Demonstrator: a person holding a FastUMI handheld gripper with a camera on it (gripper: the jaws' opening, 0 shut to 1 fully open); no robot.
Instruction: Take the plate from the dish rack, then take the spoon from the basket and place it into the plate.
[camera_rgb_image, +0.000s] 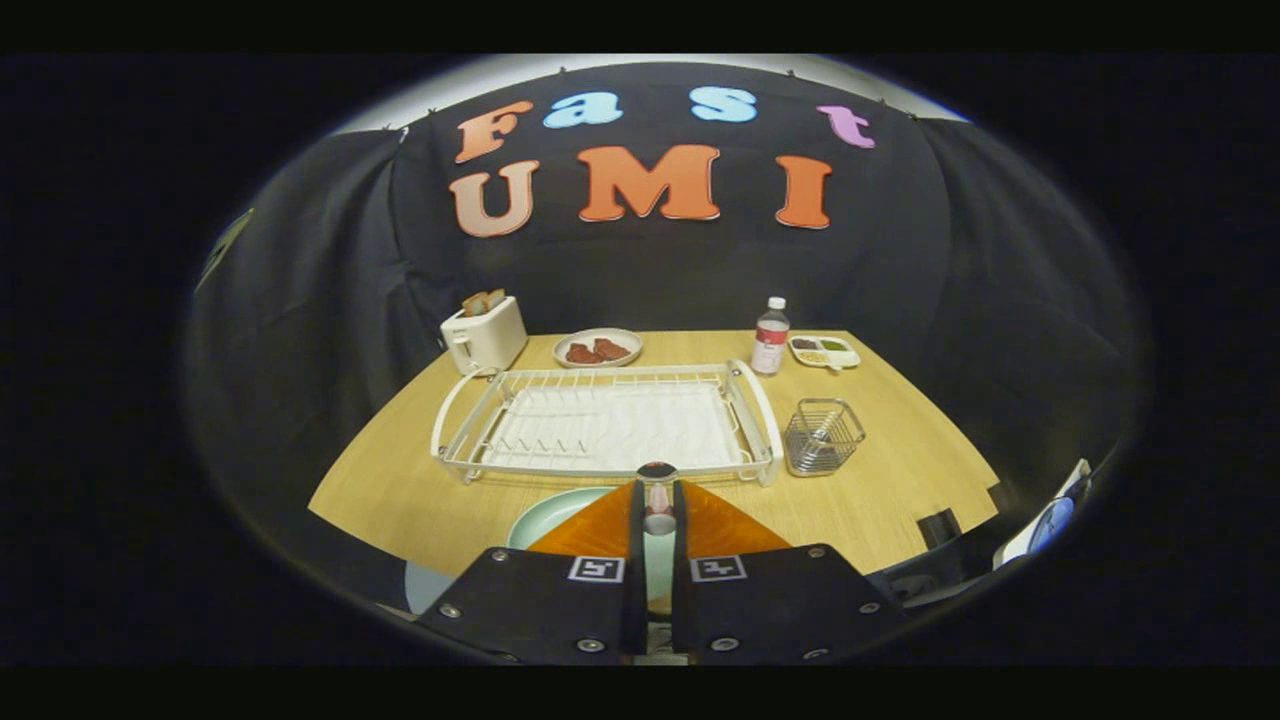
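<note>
My gripper (657, 492) is shut on a spoon (658, 500), which stands up between the fingertips with a pinkish shaft and a dark rounded end on top. Directly under the fingers a pale green plate (560, 512) lies flat on the wooden table, just in front of the dish rack; the fingers hide most of it. The white wire dish rack (610, 425) beyond the fingers holds no dishes. To its right stands the small wire basket (822, 437), and I see nothing sticking out of it.
At the back of the wooden table (900, 490) stand a white toaster (484, 335) with bread in it, a bowl of reddish food (598, 347), a small bottle (770, 337) and a divided snack tray (824, 350). Dark objects sit off the table's right edge.
</note>
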